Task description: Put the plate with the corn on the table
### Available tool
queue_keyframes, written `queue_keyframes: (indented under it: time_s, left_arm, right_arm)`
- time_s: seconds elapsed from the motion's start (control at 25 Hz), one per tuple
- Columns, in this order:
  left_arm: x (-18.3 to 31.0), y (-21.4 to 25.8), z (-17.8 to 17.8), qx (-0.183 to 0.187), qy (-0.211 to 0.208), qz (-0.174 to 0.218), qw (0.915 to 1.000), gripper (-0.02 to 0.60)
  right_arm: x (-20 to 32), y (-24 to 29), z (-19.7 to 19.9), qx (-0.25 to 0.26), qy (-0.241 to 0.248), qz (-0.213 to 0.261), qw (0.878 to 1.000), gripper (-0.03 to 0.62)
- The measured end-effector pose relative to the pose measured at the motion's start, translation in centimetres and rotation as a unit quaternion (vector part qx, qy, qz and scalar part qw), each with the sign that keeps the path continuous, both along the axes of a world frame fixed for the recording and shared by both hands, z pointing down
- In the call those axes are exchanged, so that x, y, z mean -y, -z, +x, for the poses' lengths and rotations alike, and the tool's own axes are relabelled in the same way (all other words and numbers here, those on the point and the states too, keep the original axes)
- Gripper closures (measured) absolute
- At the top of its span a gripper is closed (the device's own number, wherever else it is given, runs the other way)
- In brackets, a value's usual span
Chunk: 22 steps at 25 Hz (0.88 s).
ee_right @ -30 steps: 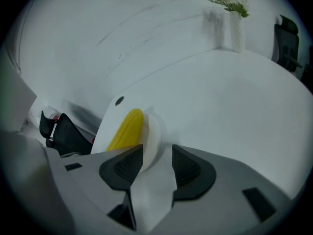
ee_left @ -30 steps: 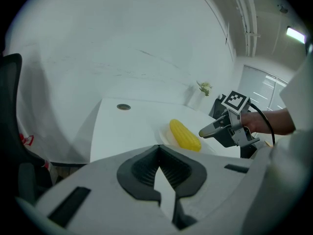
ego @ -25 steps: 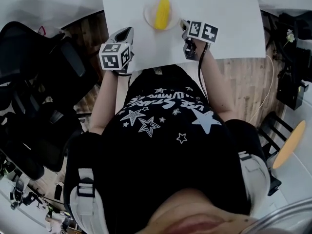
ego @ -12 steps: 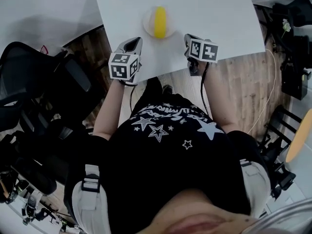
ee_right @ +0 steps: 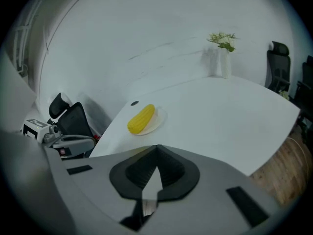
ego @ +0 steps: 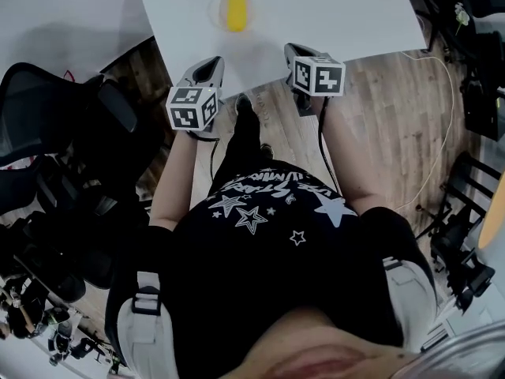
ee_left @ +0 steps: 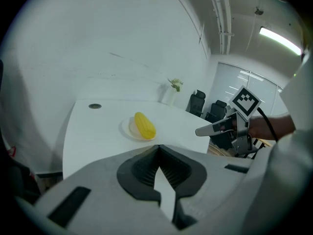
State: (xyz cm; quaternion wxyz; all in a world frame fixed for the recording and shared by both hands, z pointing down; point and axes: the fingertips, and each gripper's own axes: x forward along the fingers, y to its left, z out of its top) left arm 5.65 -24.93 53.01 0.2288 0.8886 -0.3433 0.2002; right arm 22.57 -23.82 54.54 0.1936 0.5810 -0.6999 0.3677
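A yellow corn cob [ego: 236, 7] lies on a small white plate [ego: 217, 10] that rests on the white table [ego: 331, 14], with nothing touching it. My left gripper [ego: 209, 63] hangs at the table's near edge, short of the plate, shut and empty. My right gripper [ego: 290, 50] is at the same edge to the right, also shut with nothing in it. In the left gripper view the corn [ee_left: 145, 125] lies beyond the closed jaws, and the right gripper [ee_left: 215, 129] shows at the right. The right gripper view has the corn [ee_right: 141, 119] on its plate [ee_right: 157, 121] ahead.
Black office chairs [ego: 47, 133] crowd the left side. Wooden floor with a pale cable [ego: 430, 133] lies to the right of the table. A round grommet [ee_left: 95, 105] sits in the tabletop behind the plate. A vase with a plant [ee_right: 220, 58] stands at the table's far side.
Both grippers have drawn back from the plate to the table's near edge. The plate with the corn stays on the table, farther from me than before.
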Motion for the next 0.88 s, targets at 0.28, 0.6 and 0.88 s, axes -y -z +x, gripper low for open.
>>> queue_keyframes:
  time_s: [0.28, 0.6, 0.88]
  left_arm:
    - [-8.1, 1.5, 0.7, 0.002, -0.002, 0.013, 0.9999, 0.577]
    - [-15.6, 3.9, 0.1, -0.006, -0.005, 0.034, 0.9994, 0.577]
    - [-20.5, 5.7, -1.4, -0.005, 0.001, 0.049, 0.9988, 0.577]
  right_arm:
    - [-8.8, 1.7, 1.0, 0.010, -0.013, 0.017, 1.000, 0.588]
    - [-15.4, 4.6, -0.7, 0.005, 0.000, 0.052, 0.999, 0.588]
    - [-20.1, 6.5, -2.3, 0.009, 0.012, 0.074, 0.997, 0.588]
